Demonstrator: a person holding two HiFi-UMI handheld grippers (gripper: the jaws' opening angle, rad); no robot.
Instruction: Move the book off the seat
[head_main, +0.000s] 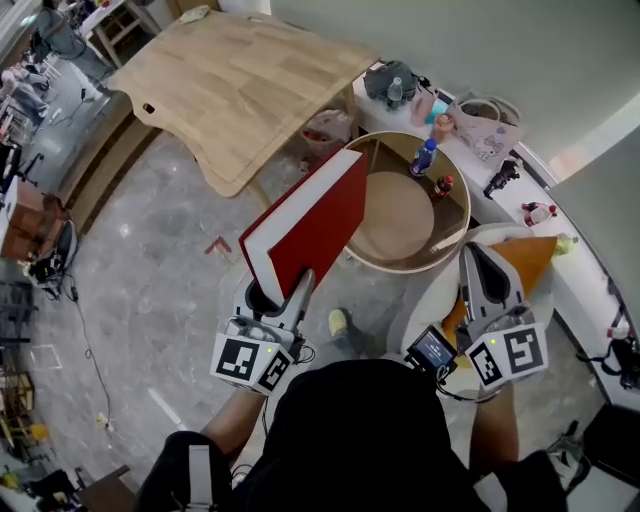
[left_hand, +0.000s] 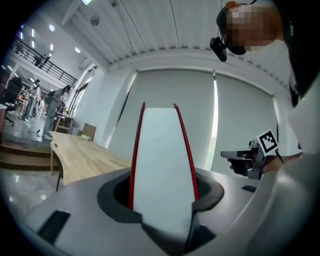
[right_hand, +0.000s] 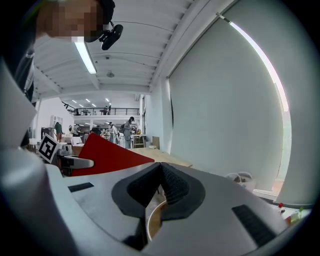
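Observation:
A red-covered book (head_main: 315, 225) with white page edges hangs in the air, held edge-on above the floor. My left gripper (head_main: 295, 290) is shut on its lower end. In the left gripper view the book (left_hand: 162, 165) stands straight up between the jaws, filling the gap. My right gripper (head_main: 487, 262) is shut with nothing in it, over a white round seat (head_main: 445, 290) that carries an orange cushion (head_main: 530, 255). The right gripper view shows the closed pads (right_hand: 167, 182) and the red book (right_hand: 107, 155) off to the left.
A round wooden side table (head_main: 405, 205) with bottles stands just ahead. A large light-wood table (head_main: 235, 85) lies at the upper left. A white curved counter (head_main: 560, 250) with small items runs along the right. Marble floor (head_main: 150, 280) spreads to the left.

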